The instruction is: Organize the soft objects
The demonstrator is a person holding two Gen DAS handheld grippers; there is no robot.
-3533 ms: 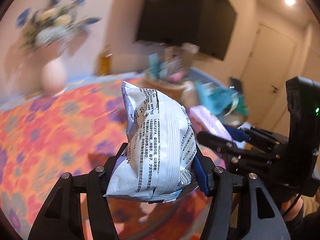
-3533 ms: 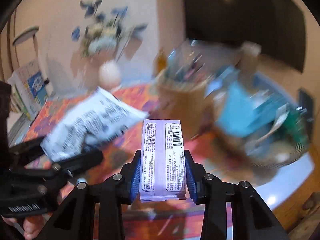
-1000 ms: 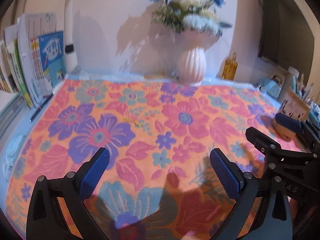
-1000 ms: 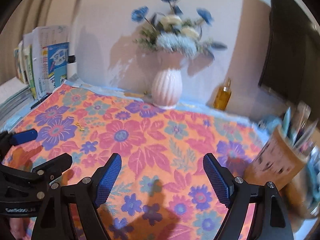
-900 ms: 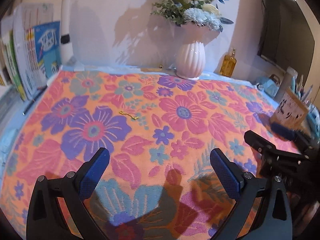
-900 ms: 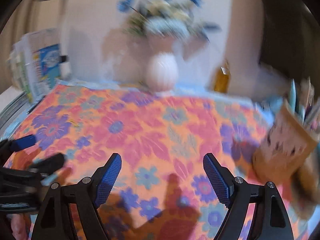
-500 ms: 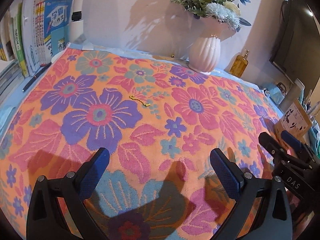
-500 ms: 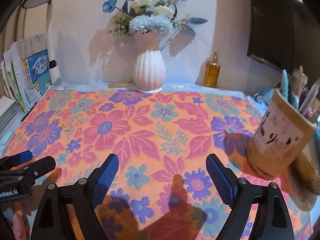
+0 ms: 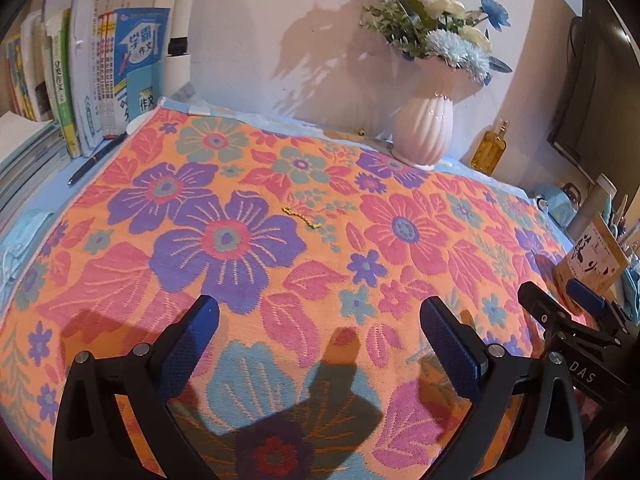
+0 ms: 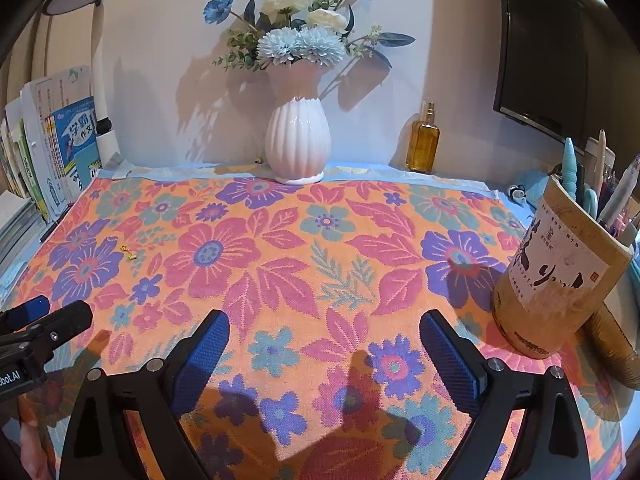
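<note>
Both grippers tip down over the flowery cloth [image 10: 320, 248] on the desk. The left gripper [image 9: 320, 320] is wide apart and empty. The right gripper [image 10: 324, 332] is opening, with nothing between.

Both wrist views slant down close over the floral cloth [image 9: 320, 248], sharing the vase [image 10: 298, 144].

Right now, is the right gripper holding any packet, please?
No, the right gripper has nothing between its opening jaws, only the bare floral cloth below.
</note>
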